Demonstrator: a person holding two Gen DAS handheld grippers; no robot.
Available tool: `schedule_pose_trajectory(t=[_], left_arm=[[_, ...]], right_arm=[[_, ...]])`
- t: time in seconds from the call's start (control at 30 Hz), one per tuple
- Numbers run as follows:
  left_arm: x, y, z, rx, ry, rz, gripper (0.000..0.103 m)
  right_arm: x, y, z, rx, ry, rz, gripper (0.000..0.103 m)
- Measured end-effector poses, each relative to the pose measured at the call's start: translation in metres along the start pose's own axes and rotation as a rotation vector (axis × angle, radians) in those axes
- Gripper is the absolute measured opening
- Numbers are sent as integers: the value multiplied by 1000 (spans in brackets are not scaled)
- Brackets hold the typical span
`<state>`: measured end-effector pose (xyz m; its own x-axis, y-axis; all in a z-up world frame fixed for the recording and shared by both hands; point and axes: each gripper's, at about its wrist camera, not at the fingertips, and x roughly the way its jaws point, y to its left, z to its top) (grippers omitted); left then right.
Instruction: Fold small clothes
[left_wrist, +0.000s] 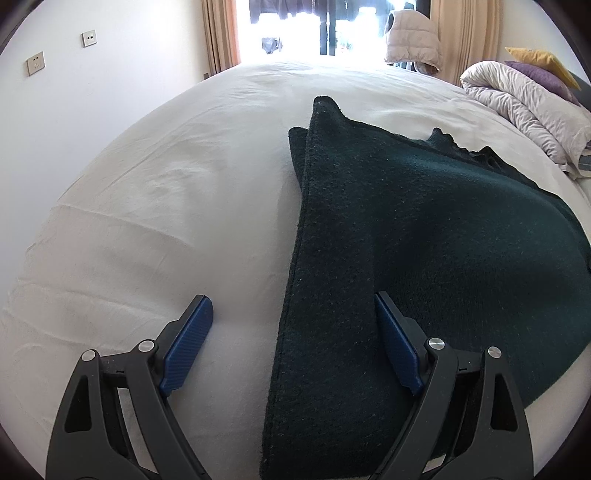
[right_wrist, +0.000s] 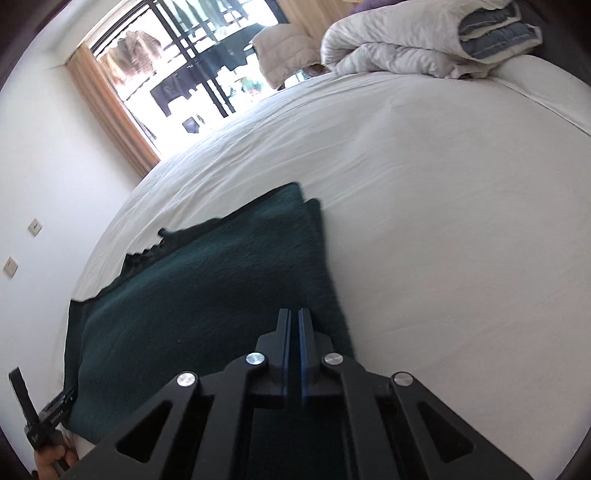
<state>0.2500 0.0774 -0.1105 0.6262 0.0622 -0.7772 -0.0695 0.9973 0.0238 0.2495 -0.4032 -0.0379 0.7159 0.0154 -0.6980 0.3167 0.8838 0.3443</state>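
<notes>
Wool-like dark green cloth (left_wrist: 424, 229), soft, thick and limp, lies folded on the white bed (left_wrist: 166, 206), left gripper (left_wrist: 291, 325) gaping astride its near edge, right gripper (right_wrist: 294, 325) nearly closed above it, seemingly empty; corners look the safest hold.

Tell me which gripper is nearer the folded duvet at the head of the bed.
Right, though neither is close. The right gripper sits over the dark green garment, with the duvet straight across the sheet. The left gripper straddles the garment's other edge, farther away.
</notes>
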Motion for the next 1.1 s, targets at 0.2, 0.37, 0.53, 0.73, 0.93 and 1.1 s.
schedule_pose_trajectory(t=[0.2,0.37,0.53,0.73,0.93,1.1], left_arm=[[0,1,-1,4,-4,1,88],[-4,0,-2,15,-1,10,88],[-7,4,-4,21,-3,-1,88],[-5,8,-6,10,-11,-15,88],[-6,11,-8,5,-15,-22,89],[-11,24,-7,-50,-28,-99,91]], right_arm=[[-36,82,-34,-50,44,401,39],[-1,175,-93,-173,289,610,47],[26,140,-98,-58,314,564,12],[10,16,-62,164,192,432,0],[-36,-84,-37,297,16,92,7],[-59,-83,-31,250,8,265,58]])
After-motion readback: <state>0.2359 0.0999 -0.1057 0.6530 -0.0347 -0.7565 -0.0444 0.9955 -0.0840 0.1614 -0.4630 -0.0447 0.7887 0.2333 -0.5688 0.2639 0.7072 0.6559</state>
